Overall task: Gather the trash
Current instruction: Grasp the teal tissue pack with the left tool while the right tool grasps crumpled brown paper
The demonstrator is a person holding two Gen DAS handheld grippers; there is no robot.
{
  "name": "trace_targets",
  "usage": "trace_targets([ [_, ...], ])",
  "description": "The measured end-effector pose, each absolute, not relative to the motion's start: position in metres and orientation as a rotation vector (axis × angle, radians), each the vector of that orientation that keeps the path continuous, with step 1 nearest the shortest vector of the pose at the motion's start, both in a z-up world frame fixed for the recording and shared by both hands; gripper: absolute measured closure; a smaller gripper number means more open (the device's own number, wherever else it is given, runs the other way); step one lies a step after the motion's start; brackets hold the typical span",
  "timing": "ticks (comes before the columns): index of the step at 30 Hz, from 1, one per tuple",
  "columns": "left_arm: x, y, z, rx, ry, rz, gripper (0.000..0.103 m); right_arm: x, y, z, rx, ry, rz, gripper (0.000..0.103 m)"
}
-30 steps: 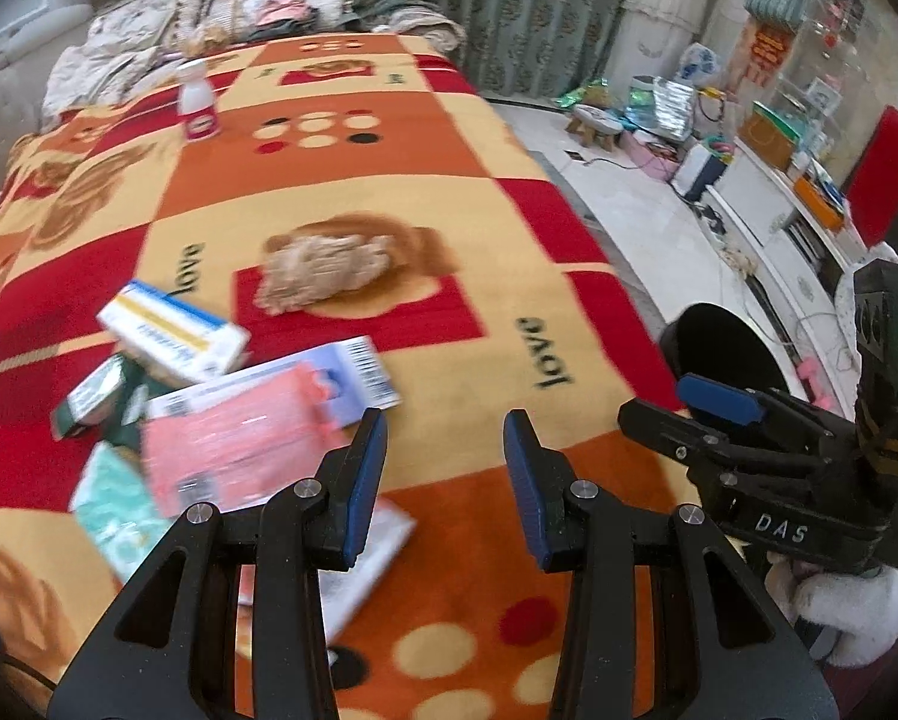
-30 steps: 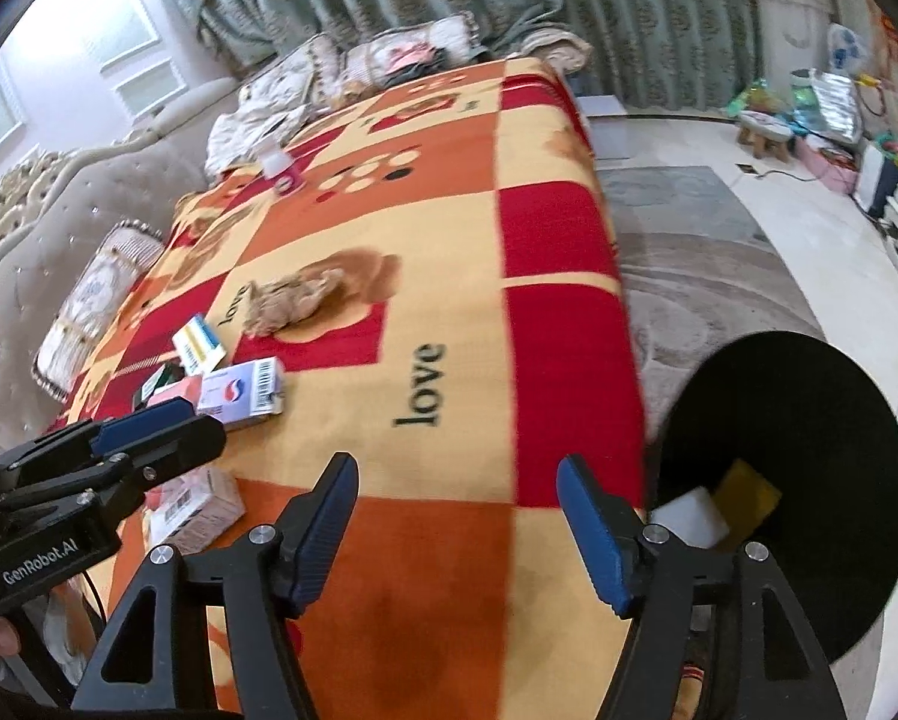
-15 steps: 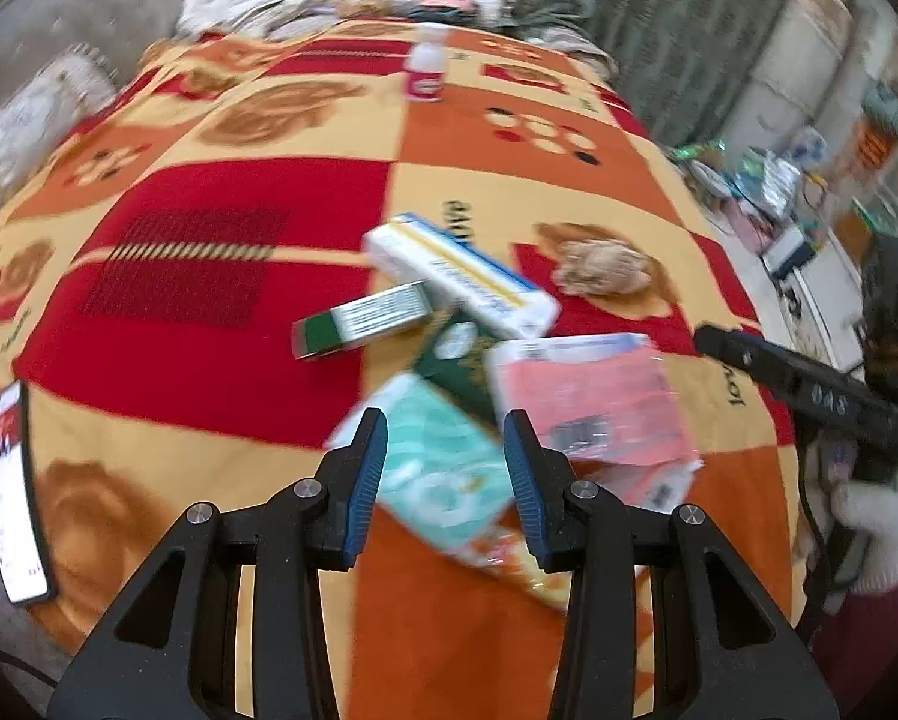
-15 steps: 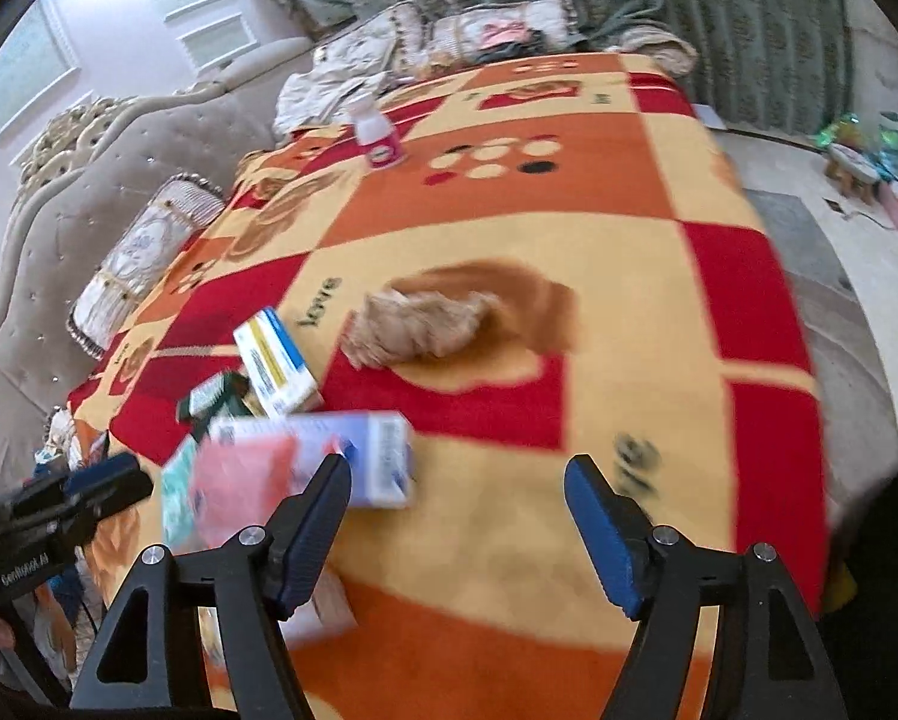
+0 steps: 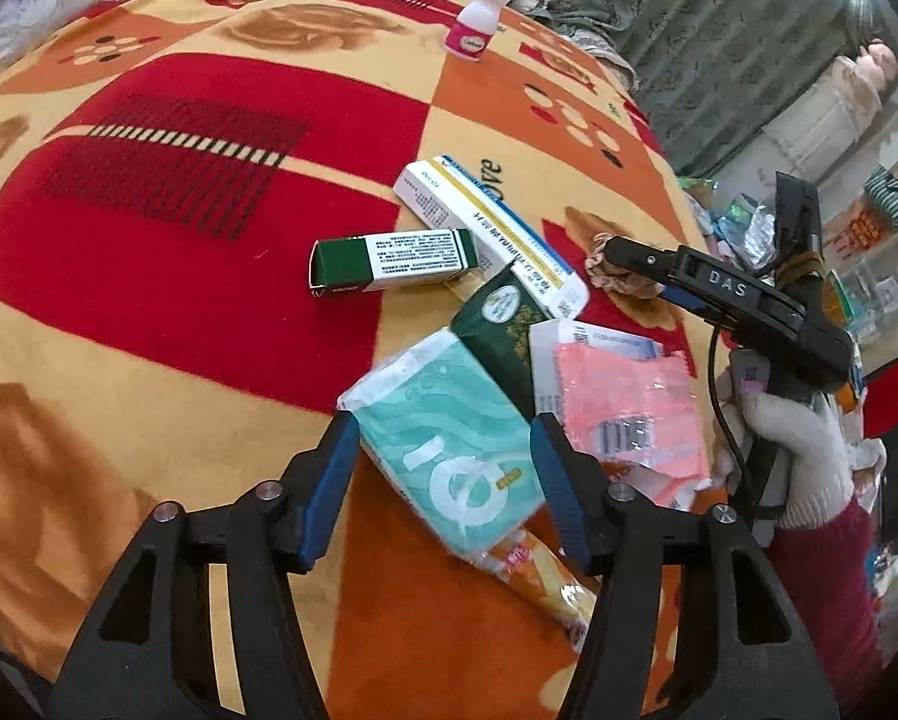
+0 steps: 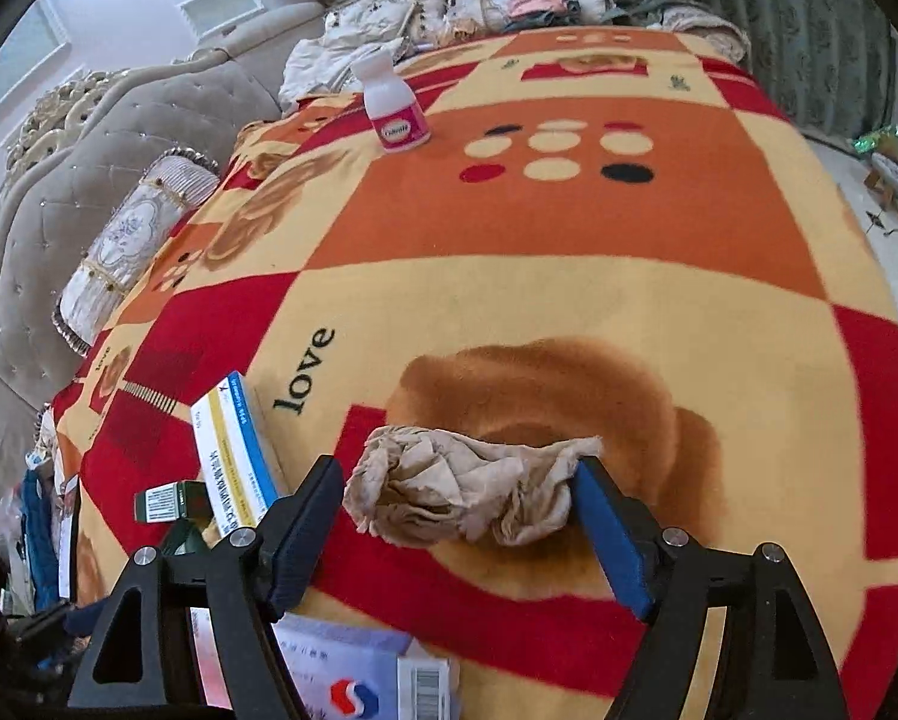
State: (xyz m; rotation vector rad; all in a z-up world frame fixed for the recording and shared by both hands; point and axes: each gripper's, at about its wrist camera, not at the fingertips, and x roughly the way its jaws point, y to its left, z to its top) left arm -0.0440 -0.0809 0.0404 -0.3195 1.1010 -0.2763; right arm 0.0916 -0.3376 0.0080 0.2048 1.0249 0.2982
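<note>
Two grippers, jaws opening: left gripper (image 5: 443, 468) straddles teal tissue pack (image 5: 449, 456) at lower centre; right gripper (image 6: 458, 516) brackets crumpled brown paper (image 6: 467, 495), lower centre, neither gripped.

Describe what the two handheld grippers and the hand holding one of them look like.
Both the left gripper and the right gripper are black frames with silver screws and blue pads on the fingers. Seen from the left wrist, the right gripper carries white "DAS" lettering and a black cable; its hand wears a white knit glove and dark red sleeve.
</note>
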Motion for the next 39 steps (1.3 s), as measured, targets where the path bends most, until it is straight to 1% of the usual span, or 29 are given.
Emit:
trace_targets([
  [3, -0.038, -0.086, 0.032, -0.329, 1.123, -0.265, 0.044, 0.091, -0.336, 0.003, 0.207, 1.013, 0.311, 0.028],
  [4, -0.036, -0.089, 0.029, -0.324, 1.123, -0.254, 0.044, 0.091, -0.335, 0.003, 0.199, 1.002, 0.312, 0.034],
  [5, -0.035, -0.090, 0.027, -0.322, 1.125, -0.244, 0.044, 0.091, -0.334, 0.003, 0.195, 0.998, 0.315, 0.037],
  [7, -0.033, -0.093, 0.027, -0.327, 1.113, -0.232, 0.044, 0.092, -0.332, 0.004, 0.187, 0.992, 0.314, 0.050],
  [9, -0.031, -0.094, 0.026, -0.317, 1.109, -0.227, 0.044, 0.093, -0.329, 0.003, 0.187, 0.998, 0.324, 0.057],
  [10, -0.032, -0.093, 0.026, -0.313, 1.107, -0.229, 0.046, 0.093, -0.328, 0.003, 0.179, 1.000, 0.325, 0.060],
  [11, -0.033, -0.092, 0.026, -0.306, 1.105, -0.228, 0.058, 0.092, -0.327, 0.004, 0.172, 0.998, 0.326, 0.062],
  [12, -0.034, -0.091, 0.027, -0.288, 1.099, -0.223, 0.066, 0.090, -0.327, 0.005, 0.173, 0.994, 0.332, 0.064],
  [14, -0.036, -0.085, 0.031, -0.282, 1.089, -0.241, 0.077, 0.084, -0.330, 0.011, 0.178, 0.972, 0.341, 0.066],
  [16, -0.036, -0.077, 0.034, -0.311, 1.102, -0.257, 0.081, 0.076, -0.334, 0.019, 0.180, 0.945, 0.340, 0.066],
  [19, -0.038, -0.071, 0.044, -0.295, 1.080, -0.254, 0.085, 0.064, -0.342, 0.032, 0.191, 0.913, 0.346, 0.066],
  [30, -0.055, -0.072, 0.093, -0.237, 0.986, -0.284, 0.086, 0.012, -0.354, 0.059, 0.174, 0.851, 0.348, 0.066],
  [39, -0.057, -0.116, 0.121, -0.193, 0.931, -0.375, 0.086, -0.023, -0.359, 0.068, 0.142, 0.833, 0.318, 0.066],
])
